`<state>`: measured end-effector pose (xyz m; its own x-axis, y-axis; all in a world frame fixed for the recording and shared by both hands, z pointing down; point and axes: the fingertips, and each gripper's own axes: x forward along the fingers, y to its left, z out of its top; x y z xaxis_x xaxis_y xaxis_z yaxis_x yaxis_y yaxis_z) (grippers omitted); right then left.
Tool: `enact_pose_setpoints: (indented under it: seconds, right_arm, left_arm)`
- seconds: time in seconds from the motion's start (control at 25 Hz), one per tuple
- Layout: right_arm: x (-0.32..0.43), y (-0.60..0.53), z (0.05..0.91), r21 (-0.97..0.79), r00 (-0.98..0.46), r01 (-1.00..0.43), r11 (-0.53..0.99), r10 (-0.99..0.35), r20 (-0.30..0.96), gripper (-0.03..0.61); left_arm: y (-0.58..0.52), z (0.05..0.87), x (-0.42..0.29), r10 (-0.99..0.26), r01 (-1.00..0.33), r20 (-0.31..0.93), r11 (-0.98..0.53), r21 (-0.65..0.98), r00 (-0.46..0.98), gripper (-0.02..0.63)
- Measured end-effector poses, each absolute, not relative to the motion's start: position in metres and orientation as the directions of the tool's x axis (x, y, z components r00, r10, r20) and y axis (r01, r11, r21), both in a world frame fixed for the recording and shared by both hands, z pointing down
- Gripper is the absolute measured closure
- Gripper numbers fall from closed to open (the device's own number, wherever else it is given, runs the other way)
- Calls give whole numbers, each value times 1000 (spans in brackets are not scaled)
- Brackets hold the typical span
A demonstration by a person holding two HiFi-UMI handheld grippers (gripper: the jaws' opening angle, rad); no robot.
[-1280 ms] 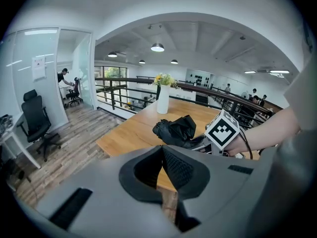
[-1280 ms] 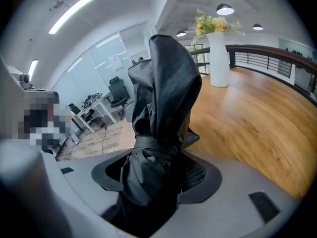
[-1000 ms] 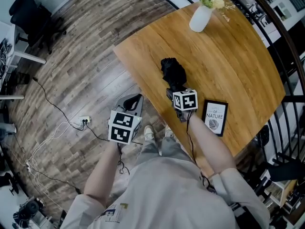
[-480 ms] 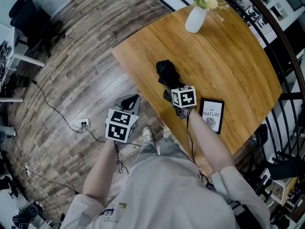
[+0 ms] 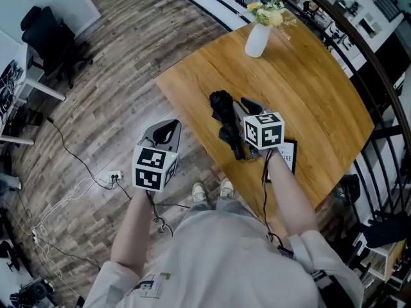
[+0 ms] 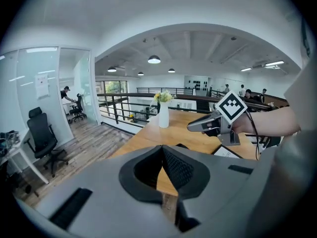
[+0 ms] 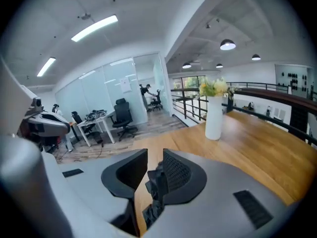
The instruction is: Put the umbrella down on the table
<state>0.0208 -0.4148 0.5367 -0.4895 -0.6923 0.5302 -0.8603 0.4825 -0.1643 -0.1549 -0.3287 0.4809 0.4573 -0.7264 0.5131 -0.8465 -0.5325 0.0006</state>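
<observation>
Hardly any writing can be read. The frame (image 5: 288, 161) on the table (image 5: 308, 82) carries dark print on white, but the right gripper (image 5: 248, 105) covers most of it and the rest is too small to make out. Each gripper bears a cube of black-and-white square markers. A small logo (image 5: 157, 286) on the person's shirt is illegible. So is the sheet (image 6: 42, 86) stuck to a glass wall in the left gripper view.

The right gripper's jaws have just been closing and now stand a narrow gap apart. In its own view the black umbrella (image 5: 227, 122) shows through that gap, but the pads do not press on it, and the gripper holds nothing. In the head view it hovers over the table, just right of the umbrella.

The umbrella lies folded on the table, near the edge closest to the person. One end points toward the vase (image 5: 257, 39) and the other toward the person, just left of the frame.

The left gripper (image 6: 162, 147) has its fingertips together with nothing between them; a sliver of table shows below the tips. It hangs off the table's left edge, over the floor (image 5: 96, 95), well apart from the umbrella.
</observation>
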Motion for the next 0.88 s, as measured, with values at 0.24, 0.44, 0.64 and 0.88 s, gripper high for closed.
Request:
enact_pose_setpoints:
  seconds: [0.24,0.44,0.64,0.88]
  right_arm:
    - [4,-382,433,-180,-605,-794,581,-722,337,461]
    - [-9,-346,370,-107,-659,-748,655,-715,233,474]
    - [-15,-312,324,-75,-696,-716,694,-703,143,489]
    - [-16,-276,294,-81,-740,-672,736,-667,82,522]
  left_arm:
    - [-317,420,-156,-784,-842,426,-532,-85,452,597]
    - [-304,371,-162,-840,-853,325,-499,-150,434,597]
    - [-287,324,-176,-894,-883,216,-432,-185,392,597]
    - [-262,298,-175,-902,-878,176,-426,-219,394,597]
